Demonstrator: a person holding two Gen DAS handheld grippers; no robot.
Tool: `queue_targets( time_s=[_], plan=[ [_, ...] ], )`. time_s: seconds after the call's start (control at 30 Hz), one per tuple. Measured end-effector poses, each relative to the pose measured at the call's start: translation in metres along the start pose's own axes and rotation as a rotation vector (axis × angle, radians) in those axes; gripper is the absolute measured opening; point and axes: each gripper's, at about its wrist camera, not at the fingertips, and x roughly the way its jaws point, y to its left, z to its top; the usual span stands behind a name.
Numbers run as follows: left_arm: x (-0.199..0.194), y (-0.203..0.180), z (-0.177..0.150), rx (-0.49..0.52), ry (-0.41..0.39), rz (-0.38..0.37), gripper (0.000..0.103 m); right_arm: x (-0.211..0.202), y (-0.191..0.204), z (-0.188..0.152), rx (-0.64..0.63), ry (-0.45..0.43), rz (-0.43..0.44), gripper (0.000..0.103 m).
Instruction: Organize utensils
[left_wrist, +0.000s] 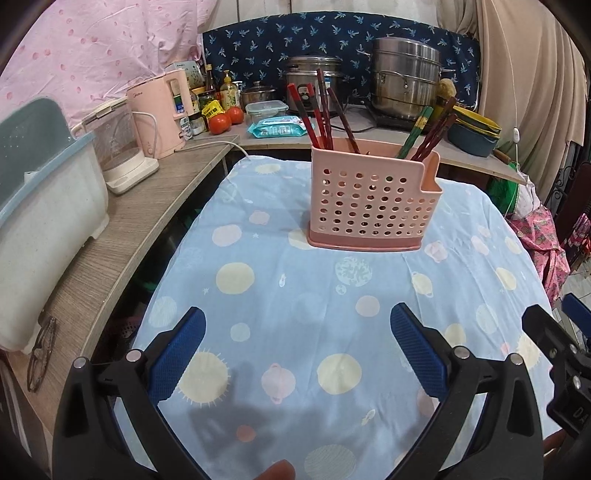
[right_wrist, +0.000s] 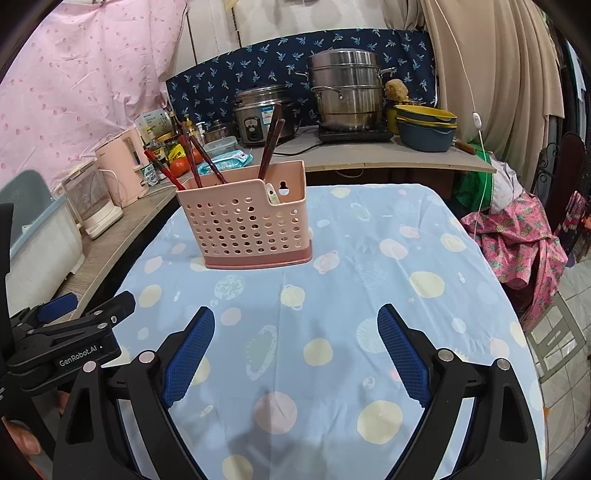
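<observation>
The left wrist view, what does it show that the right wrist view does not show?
Only the left wrist view shows the eyeglasses on the side counter and green chopsticks. Only the right wrist view shows a keyhole slot in the pink holder. Both show the holder, dark red chopsticks, and open left gripper and right gripper.

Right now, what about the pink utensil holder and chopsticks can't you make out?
- Lower ends of the chopsticks: both views, hidden by the pink utensil holder wall.
- Pale utensil in the holder's notched end: right wrist view, only its tip shows.
- Green-handled utensil: left wrist view, lower part hidden inside the holder.
</observation>
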Motion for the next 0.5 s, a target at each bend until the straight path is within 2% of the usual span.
queue_targets(
  time_s=[0.03, 0.07, 0.5],
  plan=[
    [0.0000, -0.0005, -0.0009, 0.001, 0.000, 0.006, 0.096, 0.0000, -0.0012, -0.0008, -0.001, -0.001, -0.005, 0.094],
    [0.0000, -0.0006, -0.0015, 0.003, -0.001, 0.012, 0.096, 0.0003, -0.0009, -0.0012, -0.002, 0.000, -0.008, 0.096],
    [-0.0002, 0.0013, -0.0058, -0.011, -0.002, 0.043, 0.096, 0.0052, 0.0069, -0.0079, -0.023, 0.015, -0.017, 0.096]
  ],
)
